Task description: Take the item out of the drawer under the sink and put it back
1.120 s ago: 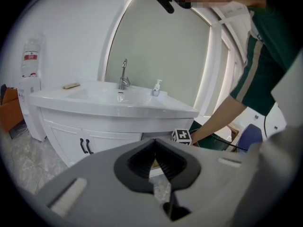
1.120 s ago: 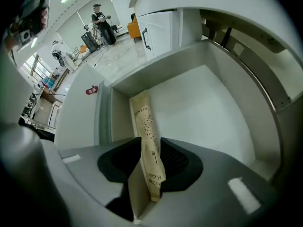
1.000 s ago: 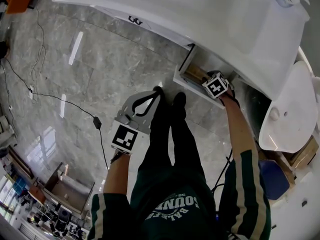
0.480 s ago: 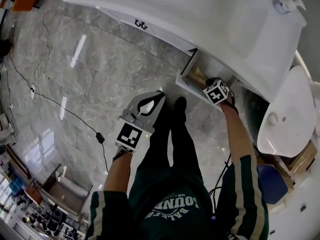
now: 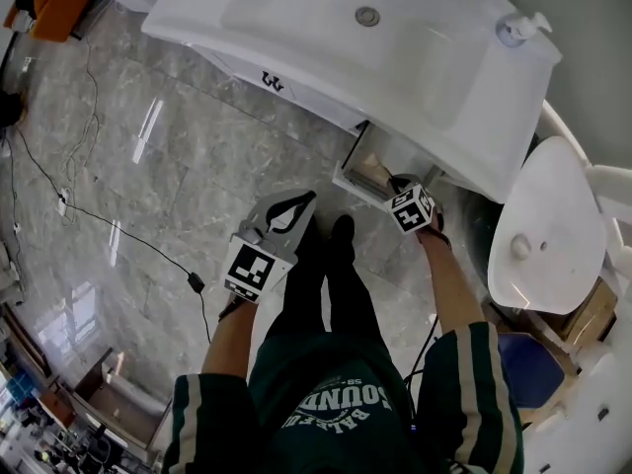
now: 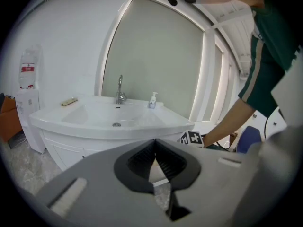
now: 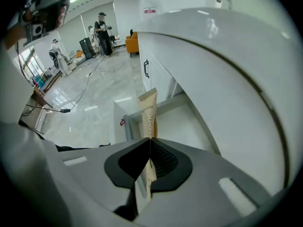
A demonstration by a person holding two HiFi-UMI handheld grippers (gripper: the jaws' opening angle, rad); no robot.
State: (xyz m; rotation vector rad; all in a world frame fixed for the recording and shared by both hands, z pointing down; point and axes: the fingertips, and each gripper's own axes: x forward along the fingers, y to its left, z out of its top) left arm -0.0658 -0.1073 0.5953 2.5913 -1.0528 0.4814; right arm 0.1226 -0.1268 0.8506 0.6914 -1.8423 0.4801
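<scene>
While the right gripper (image 7: 149, 140) points down over the open white drawer (image 5: 357, 169) under the white ceramic sink (image 5: 326, 28), its jaws are clamped on a flat tan printed tube (image 7: 148, 109), which sticks out past the tips, over the drawer. Left gripper (image 6: 155, 143) hangs aside above the grey marble floor (image 5: 178, 136), jaws pressed together, nothing between them.

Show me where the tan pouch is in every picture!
Head view: the tan pouch seems to show above the middle, at the open drawer.
Left gripper view: not in it.
Right gripper view: in the centre, pinched in the right tongs.
Shared landmark: the white sink, seen in all three.
</scene>
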